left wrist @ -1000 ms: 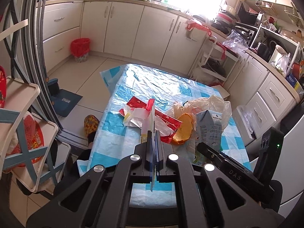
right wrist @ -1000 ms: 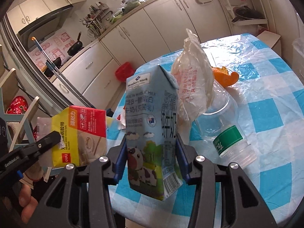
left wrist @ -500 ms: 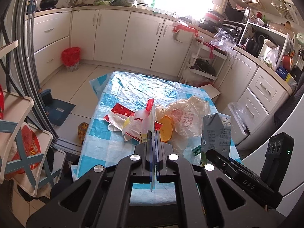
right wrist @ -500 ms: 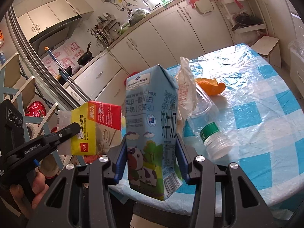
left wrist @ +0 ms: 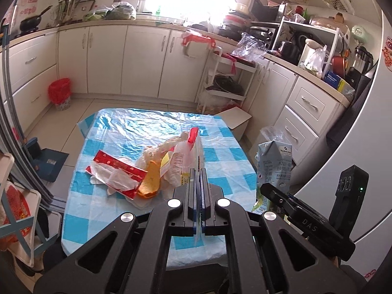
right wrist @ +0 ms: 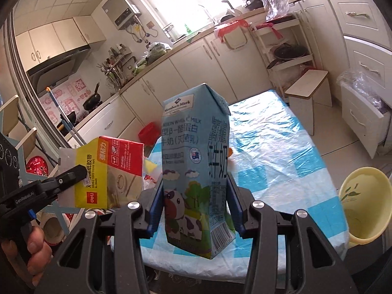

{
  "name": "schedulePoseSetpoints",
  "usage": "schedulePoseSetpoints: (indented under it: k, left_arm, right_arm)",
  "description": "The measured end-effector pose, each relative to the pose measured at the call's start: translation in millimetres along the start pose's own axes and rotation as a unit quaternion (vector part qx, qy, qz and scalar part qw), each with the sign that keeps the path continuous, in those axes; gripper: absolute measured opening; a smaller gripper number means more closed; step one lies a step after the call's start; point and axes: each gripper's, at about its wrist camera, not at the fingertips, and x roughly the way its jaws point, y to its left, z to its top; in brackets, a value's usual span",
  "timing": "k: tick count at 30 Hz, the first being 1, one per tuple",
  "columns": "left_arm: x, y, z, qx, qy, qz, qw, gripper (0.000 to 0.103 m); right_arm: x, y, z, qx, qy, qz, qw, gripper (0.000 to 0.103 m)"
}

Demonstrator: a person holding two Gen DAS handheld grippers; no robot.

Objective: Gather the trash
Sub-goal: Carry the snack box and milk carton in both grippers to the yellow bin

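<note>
My left gripper is shut on a flat yellow-and-red tape package, seen edge-on there. The right wrist view shows that package face-on, pinched by the left gripper, with a hand on the handle. My right gripper is shut on an upright blue milk carton, its pads pressing on both sides. The carton also shows at the right of the left wrist view. Both grippers hang above the near edge of the table with the blue-checked plastic cloth. A red wrapper, an orange peel and a crumpled plastic bag lie on it.
A red-lined bin stands on the floor by the far cabinets. A yellow cup sits at the table's right edge. A wooden stool and a wire rack stand beyond the table, and a dustpan lies to its left.
Both grippers have pulled back and up from the table with their loads still held. The table looks farther off, and the plastic bottle and bag have dropped out of the right wrist view.
</note>
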Motion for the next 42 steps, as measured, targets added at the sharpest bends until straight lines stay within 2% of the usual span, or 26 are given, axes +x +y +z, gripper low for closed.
schedulePoseSetpoints:
  k: [10, 14, 21, 29, 36, 42]
  left_arm:
    - [7.2, -67.1, 10.0, 0.044, -0.004, -0.049, 0.9978, 0.003]
    - [14.3, -90.0, 13.2, 0.057, -0.002, -0.062, 0.9965, 0.003]
    - [45.2, -122.2, 16.6, 0.058, 0.016, -0.097, 0.9935, 0.003]
    - [107.5, -172.1, -0.9, 0.083, 0.060, -0.123, 0.9871, 0.002]
    - [152.8, -213.4, -19.5, 0.087, 0.101, -0.154, 0.9791, 0.003]
    - [185.8, -238.1, -28.3, 0.087, 0.122, -0.165, 0.9748, 0.003]
  right_arm:
    - [-37.7, -59.6, 9.9, 0.045, -0.039, -0.085, 0.995, 0.046]
    - [-46.8, -79.7, 14.0, 0.064, -0.041, -0.122, 0.990, 0.046]
    - [-53.2, -132.2, 19.2, 0.080, -0.006, -0.195, 0.977, 0.046]
    - [-44.2, -208.3, 5.6, 0.176, 0.058, -0.235, 0.954, 0.046]
    - [-29.2, -233.0, 6.0, 0.198, 0.089, -0.261, 0.941, 0.046]
    - [-20.4, -249.4, 6.0, 0.220, 0.095, -0.277, 0.930, 0.047]
